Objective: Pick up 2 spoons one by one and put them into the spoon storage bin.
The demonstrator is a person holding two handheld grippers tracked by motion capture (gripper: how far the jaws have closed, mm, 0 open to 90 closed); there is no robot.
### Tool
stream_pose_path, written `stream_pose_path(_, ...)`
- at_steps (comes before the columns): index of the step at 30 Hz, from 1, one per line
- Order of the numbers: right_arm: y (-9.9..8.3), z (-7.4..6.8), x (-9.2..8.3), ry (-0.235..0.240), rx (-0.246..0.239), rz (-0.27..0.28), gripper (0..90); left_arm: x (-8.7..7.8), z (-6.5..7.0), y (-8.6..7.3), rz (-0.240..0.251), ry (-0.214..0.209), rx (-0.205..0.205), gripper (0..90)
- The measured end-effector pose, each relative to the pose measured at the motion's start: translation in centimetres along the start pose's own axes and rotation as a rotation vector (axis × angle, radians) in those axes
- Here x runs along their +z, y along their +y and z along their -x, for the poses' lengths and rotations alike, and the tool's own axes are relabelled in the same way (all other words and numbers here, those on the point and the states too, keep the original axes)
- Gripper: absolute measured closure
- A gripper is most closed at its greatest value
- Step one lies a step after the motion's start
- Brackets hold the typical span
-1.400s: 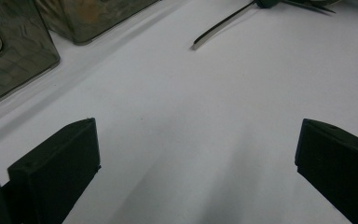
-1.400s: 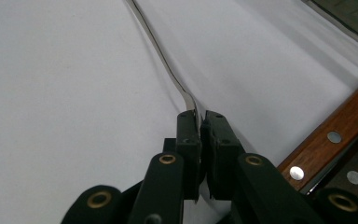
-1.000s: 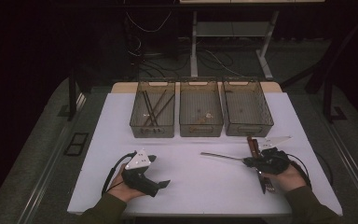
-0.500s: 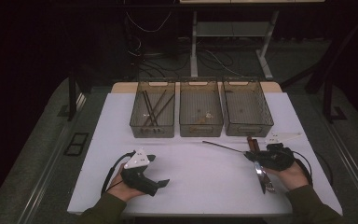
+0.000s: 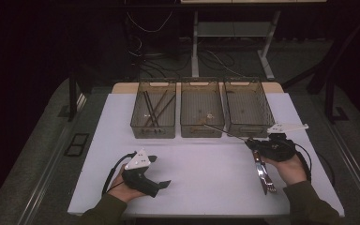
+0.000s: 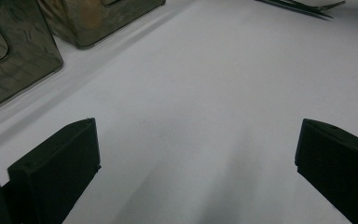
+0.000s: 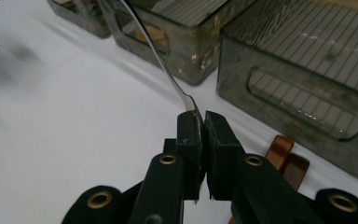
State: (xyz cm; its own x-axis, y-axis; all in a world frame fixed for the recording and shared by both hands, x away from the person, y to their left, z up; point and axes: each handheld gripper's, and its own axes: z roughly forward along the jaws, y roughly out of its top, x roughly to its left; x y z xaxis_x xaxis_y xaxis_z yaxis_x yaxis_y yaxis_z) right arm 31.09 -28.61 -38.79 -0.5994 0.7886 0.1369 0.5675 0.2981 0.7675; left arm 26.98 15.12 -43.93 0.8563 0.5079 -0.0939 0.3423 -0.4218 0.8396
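Observation:
My right gripper point(image 5: 250, 143) hangs over the table's right side, just in front of the right bin point(image 5: 246, 130). It is shut on the wide end of a thin metal utensil point(image 5: 225, 132), whose handle slants left and back toward the middle bin point(image 5: 201, 131). In the right gripper view the jaws point(image 7: 201, 122) pinch the utensil point(image 7: 161, 60) flat between the pads. At the front left my left gripper point(image 5: 160, 171) rests on the white table point(image 5: 206, 178), open. In the left gripper view nothing lies between its jaws point(image 6: 196, 154).
The left bin point(image 5: 153, 131) holds several dark sticks; the middle bin holds small pale bits. A fork and a knife point(image 5: 262, 172) lie on the table beside the right hand. Two brown handles point(image 7: 285, 156) lie under the right gripper, close to the right bin.
The right gripper has risen with the utensil and shifted slightly back toward the bins. The left gripper has stayed where it was.

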Motion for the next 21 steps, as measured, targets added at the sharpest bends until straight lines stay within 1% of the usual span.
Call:
stream_pose_path(1, 0.2, 0.0, 0.1, -0.003, 0.011, 0.001, 85.0, 0.0, 0.0, 0.0, 0.007, -0.002, 0.001, 0.0)
stream_pose_path(5, 1.1, -0.1, 0.4, -0.020, 0.023, 0.017, 85.0, 0.0, -0.1, -0.1, 0.012, -0.006, 0.000, 0.0)
stream_pose_path(6, 1.3, -0.1, 0.5, -0.025, 0.031, 0.022, 85.0, 0.0, -0.2, -0.1, 0.002, -0.006, 0.010, 0.0)
stream_pose_path(10, 2.3, -0.2, 1.0, -0.045, 0.033, 0.035, 85.0, 0.1, -0.2, -0.2, -0.007, -0.005, 0.018, 0.0)
stream_pose_path(14, 3.3, -0.4, 1.7, -0.060, 0.034, 0.040, 85.0, 0.0, -0.2, -0.2, -0.008, -0.003, 0.009, 0.0)
stream_pose_path(16, 3.8, -0.5, 2.0, -0.081, 0.035, 0.045, 85.0, 0.0, -0.2, -0.2, -0.008, -0.004, 0.004, 0.0)
stream_pose_path(18, 4.3, -0.5, 2.4, -0.084, 0.040, 0.055, 85.0, 0.0, -0.2, -0.2, -0.009, -0.002, 0.004, 0.0)
stream_pose_path(21, 5.1, -0.6, 2.8, -0.091, 0.061, 0.066, 85.0, 0.0, -0.2, -0.2, -0.010, 0.000, 0.006, 0.0)
